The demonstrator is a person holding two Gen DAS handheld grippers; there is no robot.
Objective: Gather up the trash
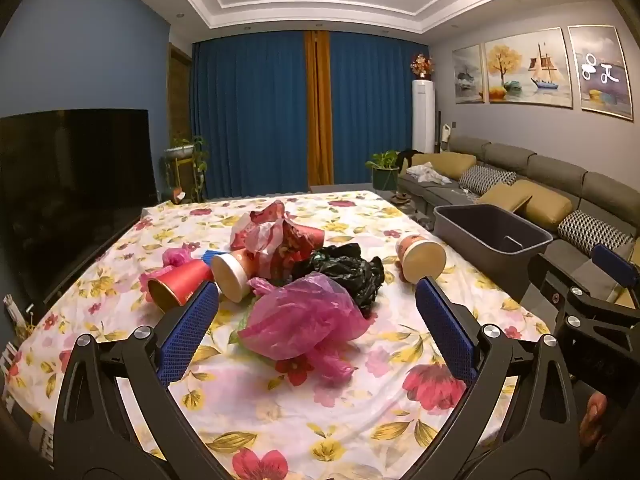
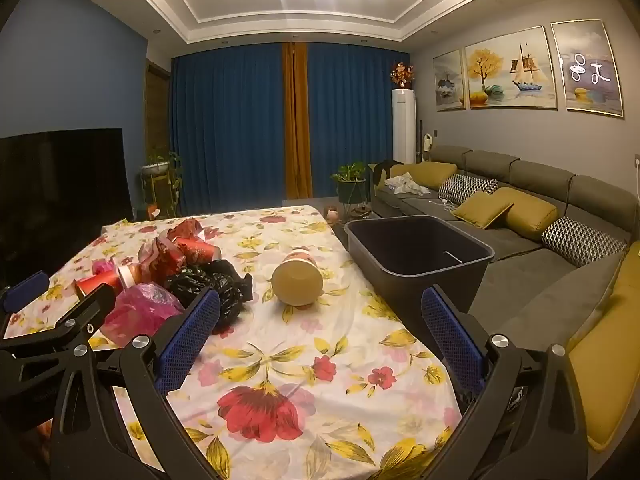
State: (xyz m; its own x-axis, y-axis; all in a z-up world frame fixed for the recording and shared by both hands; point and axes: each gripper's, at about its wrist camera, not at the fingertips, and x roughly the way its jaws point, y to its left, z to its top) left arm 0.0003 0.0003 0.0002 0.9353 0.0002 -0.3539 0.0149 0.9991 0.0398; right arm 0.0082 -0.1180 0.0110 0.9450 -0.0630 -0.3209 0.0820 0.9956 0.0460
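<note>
Fingers of my left gripper (image 1: 316, 316) and right gripper (image 2: 320, 328) stand wide apart, empty, above the floral surface (image 1: 280, 412). Just beyond my left fingers lies the pink bag (image 1: 304, 320); behind it the black bag (image 1: 348, 272), cups (image 1: 180, 284) and wrappers (image 1: 276, 236). Right of the pink bag lies another cup (image 2: 298, 280), then the grey bin (image 2: 416, 248).

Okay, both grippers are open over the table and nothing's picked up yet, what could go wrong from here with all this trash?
1. The pink plastic bag is thin and crumpled; the left gripper may pinch the floral tablecloth with it.
2. The lone paper cup lies on its side near the table edge and could roll off if the right gripper nudges it.
3. The grey bin sits off the table's side, so trash could miss it.
</note>
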